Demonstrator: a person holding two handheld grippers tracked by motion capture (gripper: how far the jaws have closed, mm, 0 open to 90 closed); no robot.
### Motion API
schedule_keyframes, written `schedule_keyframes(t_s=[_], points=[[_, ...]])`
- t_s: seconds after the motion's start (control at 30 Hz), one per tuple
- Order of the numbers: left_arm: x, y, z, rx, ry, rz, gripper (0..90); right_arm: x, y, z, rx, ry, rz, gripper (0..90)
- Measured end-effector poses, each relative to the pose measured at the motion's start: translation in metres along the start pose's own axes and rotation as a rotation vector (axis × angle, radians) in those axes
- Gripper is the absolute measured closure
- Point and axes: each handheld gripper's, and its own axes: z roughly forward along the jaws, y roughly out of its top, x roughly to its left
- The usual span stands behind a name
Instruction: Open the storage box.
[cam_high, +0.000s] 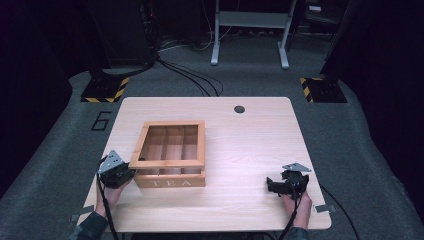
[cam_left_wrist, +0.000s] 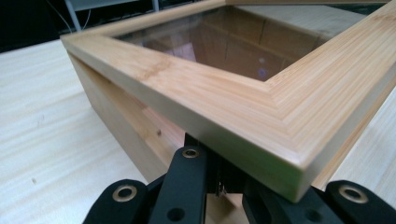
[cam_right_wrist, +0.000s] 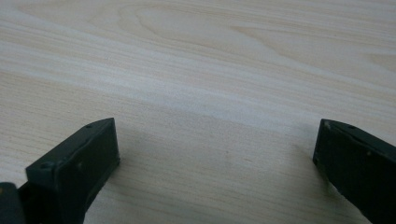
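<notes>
The tea box (cam_high: 170, 155) sits left of centre on the table (cam_high: 250, 145), its glass-paned lid (cam_left_wrist: 224, 93) lifted a crack. The left gripper (cam_high: 116, 171) is under the lid's corner (its opening I cannot tell). The right gripper (cam_right_wrist: 215, 154) rests wide apart, empty; opening looks barely begun.

Table (cam_high: 250, 150): light wood-grain top with rounded corners, a small dark round grommet (cam_high: 239, 109) set near its far edge, standing on grey carpet. Lying on it: one wooden tea box (cam_high: 170, 170), left of centre toward the near edge, front face lettered "TEA", interior divided into compartments, its glass-paned framed lid (cam_left_wrist: 261, 116) raised slightly off the box body at the near left corner.
</notes>
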Motion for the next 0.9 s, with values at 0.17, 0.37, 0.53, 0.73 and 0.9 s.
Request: schedule_keyframes(t_s=[0.17, 0.37, 0.53, 0.73, 0.9], points=[[-0.002, -0.006, -0.002, -0.003, 0.0, -0.006, 88.5, 0.0, 0.0, 0.0, 0.001, 0.0, 0.001, 0.0], [-0.011, -0.008, -0.008, 0.013, -0.001, 0.033, 86.1, 0.0, 0.0, 0.0, 0.0, 0.0, 0.0, 0.0], [-0.012, -0.008, -0.01, 0.015, -0.012, 0.022, 85.0, 0.0, 0.0, 0.0, 0.0, 0.0, 0.0, 0.0], [-0.015, -0.006, -0.015, 0.034, -0.017, 0.011, 81.3, 0.0, 0.0, 0.0, 0.0, 0.001, -0.001, 0.0], [-0.015, -0.008, -0.024, 0.023, -0.016, -0.009, 77.7, 0.0, 0.0, 0.0, 0.0, 0.0, -0.001, 0.0]])
